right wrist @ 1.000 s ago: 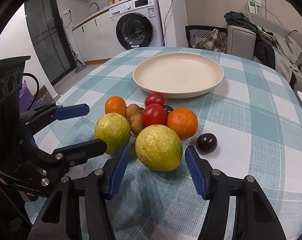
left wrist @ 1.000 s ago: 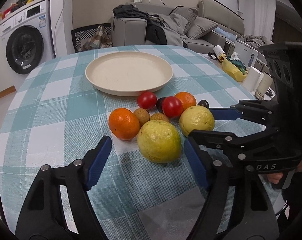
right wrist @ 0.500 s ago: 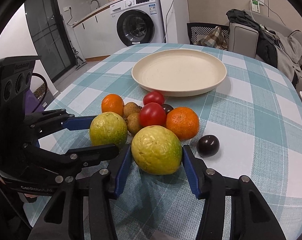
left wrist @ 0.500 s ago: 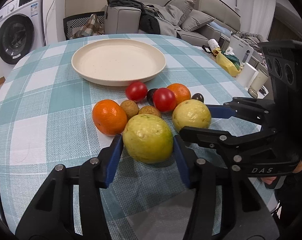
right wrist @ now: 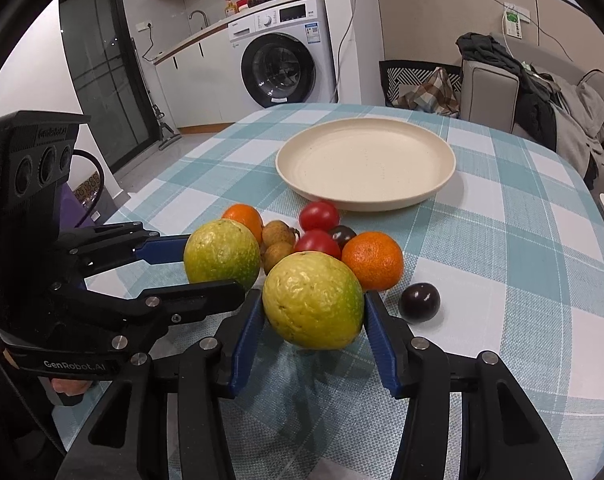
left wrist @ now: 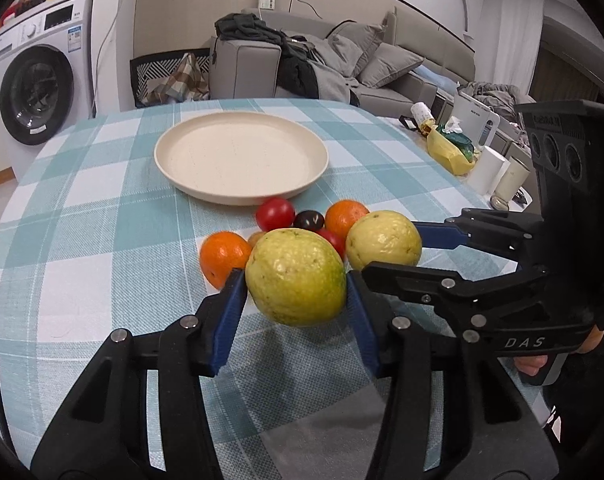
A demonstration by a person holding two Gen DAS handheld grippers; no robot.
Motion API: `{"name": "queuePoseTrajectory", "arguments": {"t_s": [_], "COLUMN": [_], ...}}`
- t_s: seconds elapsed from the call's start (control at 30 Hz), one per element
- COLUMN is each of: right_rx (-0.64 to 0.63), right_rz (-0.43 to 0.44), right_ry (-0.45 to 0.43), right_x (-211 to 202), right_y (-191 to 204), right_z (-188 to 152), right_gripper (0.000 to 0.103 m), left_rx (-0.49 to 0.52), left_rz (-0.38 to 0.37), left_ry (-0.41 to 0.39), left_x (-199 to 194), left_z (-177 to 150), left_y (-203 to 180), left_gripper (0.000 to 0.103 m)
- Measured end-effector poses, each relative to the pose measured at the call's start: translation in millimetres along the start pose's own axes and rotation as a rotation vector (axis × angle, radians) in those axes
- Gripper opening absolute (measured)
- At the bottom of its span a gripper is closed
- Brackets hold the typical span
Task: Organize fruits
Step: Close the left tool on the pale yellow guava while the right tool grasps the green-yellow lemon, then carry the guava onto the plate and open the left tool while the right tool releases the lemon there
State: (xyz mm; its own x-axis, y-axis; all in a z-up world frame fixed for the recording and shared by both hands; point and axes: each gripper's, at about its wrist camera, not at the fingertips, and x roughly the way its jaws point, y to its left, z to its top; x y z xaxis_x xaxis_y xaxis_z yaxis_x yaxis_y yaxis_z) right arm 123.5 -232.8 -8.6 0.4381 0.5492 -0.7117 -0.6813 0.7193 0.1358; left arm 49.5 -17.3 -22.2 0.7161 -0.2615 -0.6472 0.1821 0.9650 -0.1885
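Presently the left gripper [left wrist: 296,294] clamps one yellow-green guava [left wrist: 296,278], and the right gripper [right wrist: 313,316] clamps a second guava [right wrist: 313,300], both at the near edge of the fruit cluster. Beyond the oranges and tomatoes, the cream plate [left wrist: 242,196] sits on the checked tablecloth [left wrist: 82,216].

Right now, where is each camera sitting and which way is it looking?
Left wrist: sits on the left gripper, looking down its fingers at the guava it holds, toward the sofa; the right gripper shows.
Right wrist: sits on the right gripper, looking at its own guava, toward the washing machine; the left gripper shows.
Both share the plate, the fruit pile, the checked table.
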Motion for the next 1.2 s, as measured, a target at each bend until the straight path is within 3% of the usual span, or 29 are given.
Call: {"name": "queuePoseTrajectory", "arguments": {"t_s": [0.67,1.2], "right_rx": [0.079,0.097], "right_rz": [-0.031,-0.045], "right_ry": [-0.168,-0.190], "right_x": [-27,-18], "right_y": [-19,-29], "right_z": [32,58], "right_gripper": [0.051,0.051], "left_rx": [0.002,-0.019], "left_rz": [0.087,0.107], "left_ry": [-0.101,-0.121], "left_x": [-14,8], "left_z": [32,57], "left_y": [17,34], "left_gripper": [0.047,0.047]}}
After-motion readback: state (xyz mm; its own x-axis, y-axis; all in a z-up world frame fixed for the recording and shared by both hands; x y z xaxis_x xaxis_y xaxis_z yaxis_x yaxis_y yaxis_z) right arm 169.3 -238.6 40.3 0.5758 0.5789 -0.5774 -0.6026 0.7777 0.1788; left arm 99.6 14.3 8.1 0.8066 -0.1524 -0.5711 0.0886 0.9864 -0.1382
